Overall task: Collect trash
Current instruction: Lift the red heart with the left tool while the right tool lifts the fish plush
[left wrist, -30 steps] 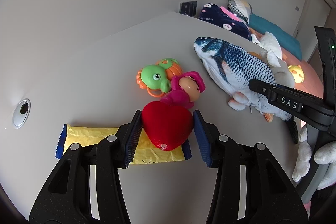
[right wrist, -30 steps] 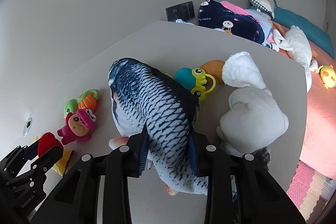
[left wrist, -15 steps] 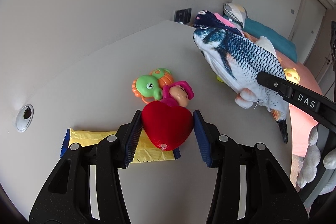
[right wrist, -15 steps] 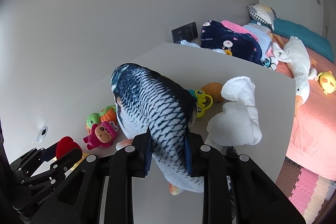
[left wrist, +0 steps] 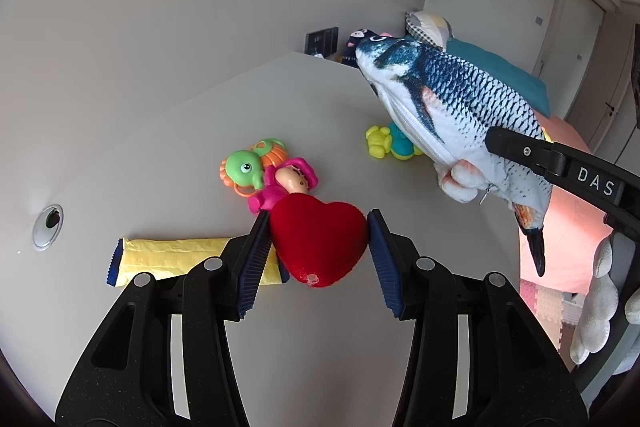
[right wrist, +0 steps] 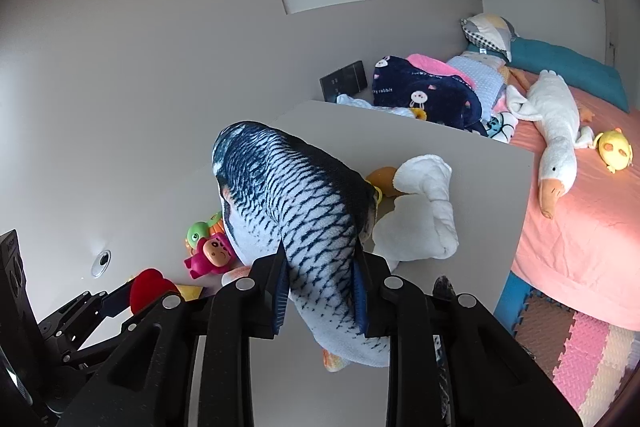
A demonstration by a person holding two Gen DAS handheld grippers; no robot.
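Note:
My left gripper is shut on a red plush heart and holds it above the grey table. A yellow wrapper with blue ends lies flat on the table just beneath and left of the heart. My right gripper is shut on a blue-and-white plush fish, gripped near its tail, head pointing away. In the left wrist view the fish hangs in the air at the right, clear of the table. The heart also shows at the lower left of the right wrist view.
On the table lie a green turtle toy, a pink doll, a yellow-teal frog toy and a white plush. A cable hole sits at the left. A bed with a plush goose and foam floor mats lie to the right.
Both grippers rose with their toys. The fish came up off the table and uncovered the frog toy. The heart lifted away from the wrapper.

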